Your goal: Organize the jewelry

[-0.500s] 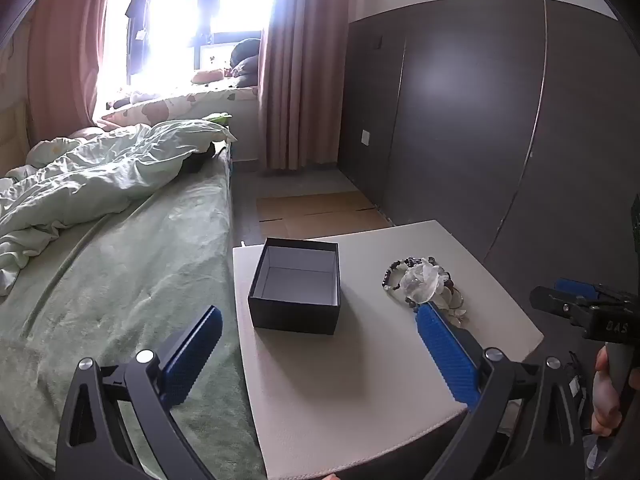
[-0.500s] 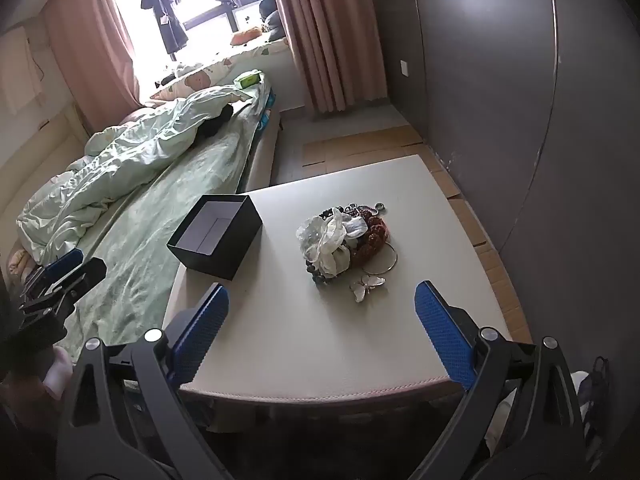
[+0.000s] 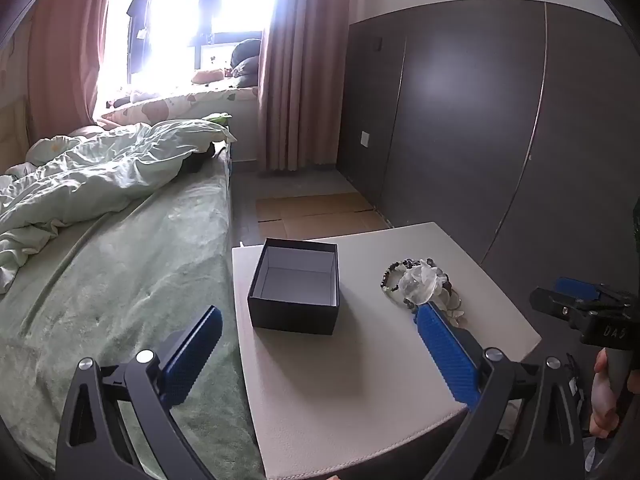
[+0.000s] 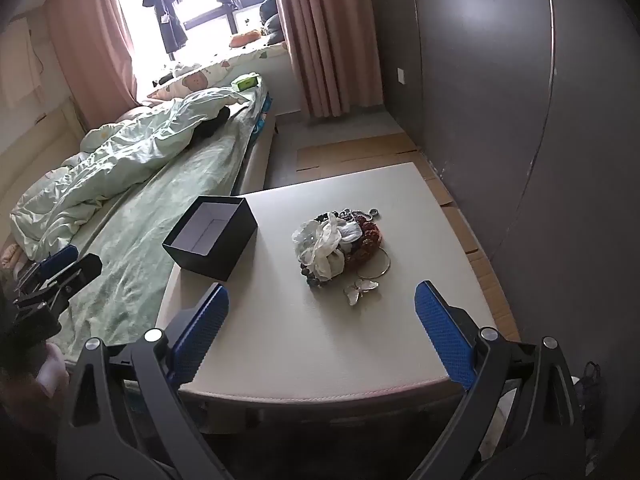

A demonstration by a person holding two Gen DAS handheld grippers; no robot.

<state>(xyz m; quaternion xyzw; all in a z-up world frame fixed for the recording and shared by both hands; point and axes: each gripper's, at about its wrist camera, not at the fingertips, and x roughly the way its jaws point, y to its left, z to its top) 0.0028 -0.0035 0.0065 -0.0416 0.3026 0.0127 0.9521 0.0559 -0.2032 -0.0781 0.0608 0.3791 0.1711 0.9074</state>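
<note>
An open black box (image 3: 295,286) with a pale inside stands empty on the left part of a white table (image 3: 360,368); it also shows in the right wrist view (image 4: 210,238). A pile of jewelry (image 4: 342,246) lies at the table's middle: beaded bracelets, a white fabric piece, a red piece, a metal ring and a butterfly brooch (image 4: 360,291). The pile also shows in the left wrist view (image 3: 420,284). My left gripper (image 3: 318,314) is open and empty, above the table's near edge before the box. My right gripper (image 4: 322,294) is open and empty, short of the pile.
A bed (image 3: 120,264) with a green cover and rumpled duvet runs along the table's left side. A dark wardrobe wall (image 3: 480,120) stands to the right. Flat cardboard (image 3: 316,212) lies on the floor beyond the table. The table's near edge (image 4: 320,394) is rounded.
Both grippers have shifted only slightly; the box and jewelry pile sit where they were. Both stay open.
</note>
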